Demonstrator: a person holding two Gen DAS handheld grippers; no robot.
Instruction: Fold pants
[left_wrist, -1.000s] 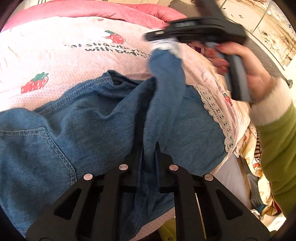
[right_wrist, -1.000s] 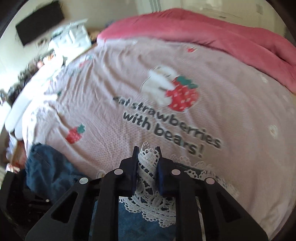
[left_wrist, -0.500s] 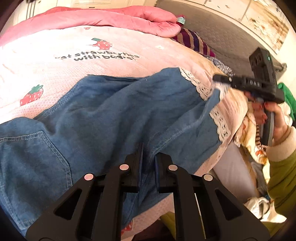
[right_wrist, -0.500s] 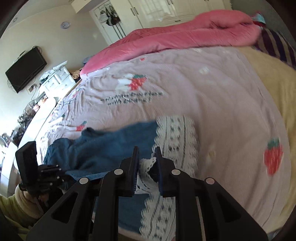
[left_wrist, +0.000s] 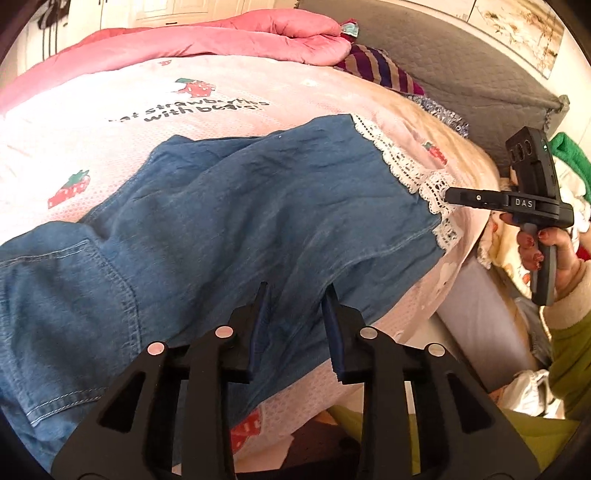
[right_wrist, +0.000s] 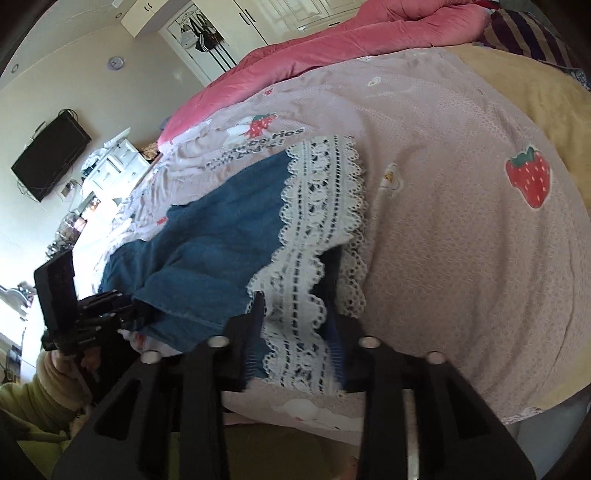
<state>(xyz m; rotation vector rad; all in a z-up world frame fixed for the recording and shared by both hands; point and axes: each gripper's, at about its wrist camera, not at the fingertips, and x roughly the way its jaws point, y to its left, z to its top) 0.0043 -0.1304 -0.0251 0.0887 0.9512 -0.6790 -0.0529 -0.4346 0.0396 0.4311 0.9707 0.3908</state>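
Blue denim pants (left_wrist: 229, 221) with a white lace hem (left_wrist: 402, 162) lie spread flat across the pink strawberry bedspread (left_wrist: 110, 110). My left gripper (left_wrist: 297, 295) is open over the near edge of the leg, fabric lying between its jaws. My right gripper (right_wrist: 295, 306) is open at the lace hem (right_wrist: 317, 206), with lace lying between its jaws. In the left wrist view the right gripper (left_wrist: 452, 195) is at the hem's corner. The left gripper (right_wrist: 129, 310) shows in the right wrist view at the denim's near edge.
A pink duvet (left_wrist: 221, 37) is bunched at the far side of the bed. A grey headboard (left_wrist: 461, 74) and a striped pillow (left_wrist: 380, 70) are at the right. The bed's near edge (left_wrist: 424, 314) drops off beside the pants. Clothes lie on the floor (left_wrist: 532, 387).
The right gripper carried the lace hem from up over the bed out to the right and laid the leg flat. Both grippers, shut on the fabric before, have opened.
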